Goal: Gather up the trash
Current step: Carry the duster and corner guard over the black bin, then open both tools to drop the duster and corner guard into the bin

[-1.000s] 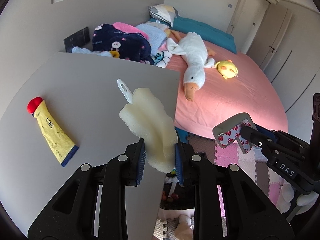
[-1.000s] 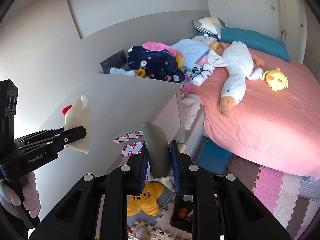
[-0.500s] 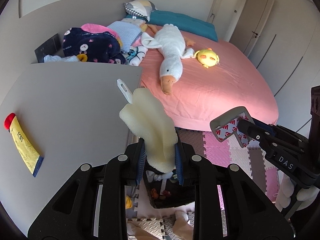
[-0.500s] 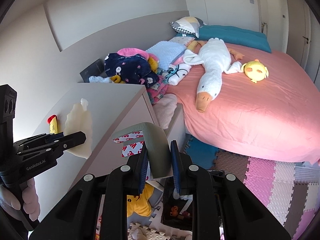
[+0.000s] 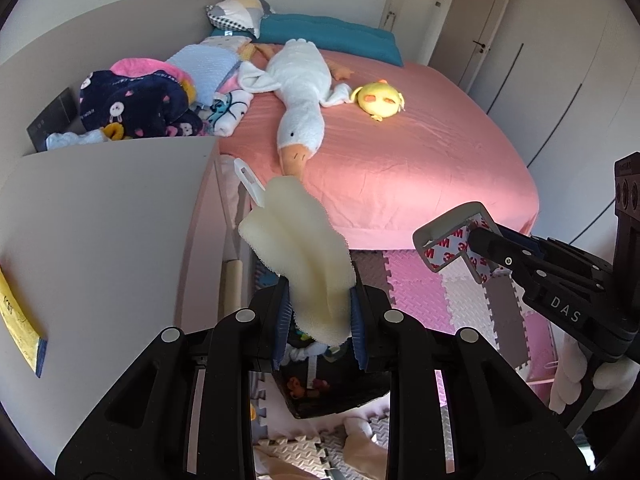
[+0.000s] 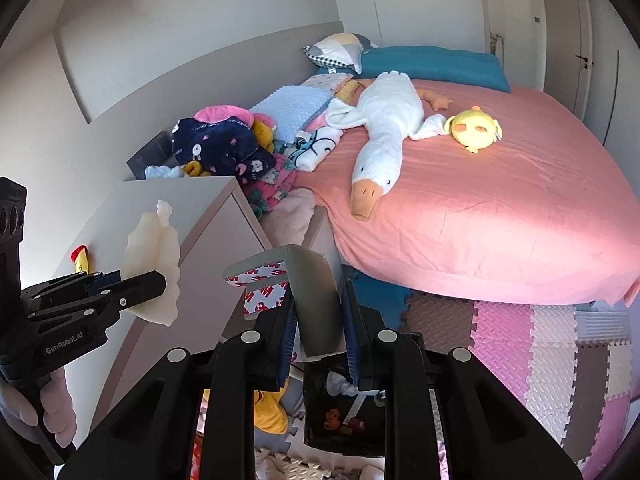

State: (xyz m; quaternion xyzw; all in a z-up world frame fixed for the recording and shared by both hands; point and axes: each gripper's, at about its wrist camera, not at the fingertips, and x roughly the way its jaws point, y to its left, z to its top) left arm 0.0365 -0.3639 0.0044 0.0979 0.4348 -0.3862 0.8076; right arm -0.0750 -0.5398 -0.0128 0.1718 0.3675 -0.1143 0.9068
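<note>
My left gripper [image 5: 319,312] is shut on a pale yellow foam piece [image 5: 298,256] with a white plastic tab [image 5: 249,182] on top; the foam also shows in the right wrist view [image 6: 154,262]. My right gripper [image 6: 318,334] is shut on a grey corner guard [image 6: 314,300] with red-and-white 3M tape, which also shows in the left wrist view [image 5: 452,240]. Both are held in the air past the edge of the grey cabinet [image 5: 100,220], above a dark trash bin [image 5: 332,392] on the floor, also seen in the right wrist view [image 6: 344,416]. A yellow tube [image 5: 20,320] lies on the cabinet.
A bed with a pink sheet [image 5: 400,160] fills the right, with a white goose toy [image 5: 300,92] and a yellow chick toy [image 5: 378,98] on it. Folded clothes [image 5: 136,100] are piled behind the cabinet. Pink and grey foam mats [image 6: 540,340] cover the floor.
Both grippers have moved right, off the cabinet top and out over the floor by the bed, still holding the foam piece and the corner guard. The yellow tube has slid to the left edge of view.
</note>
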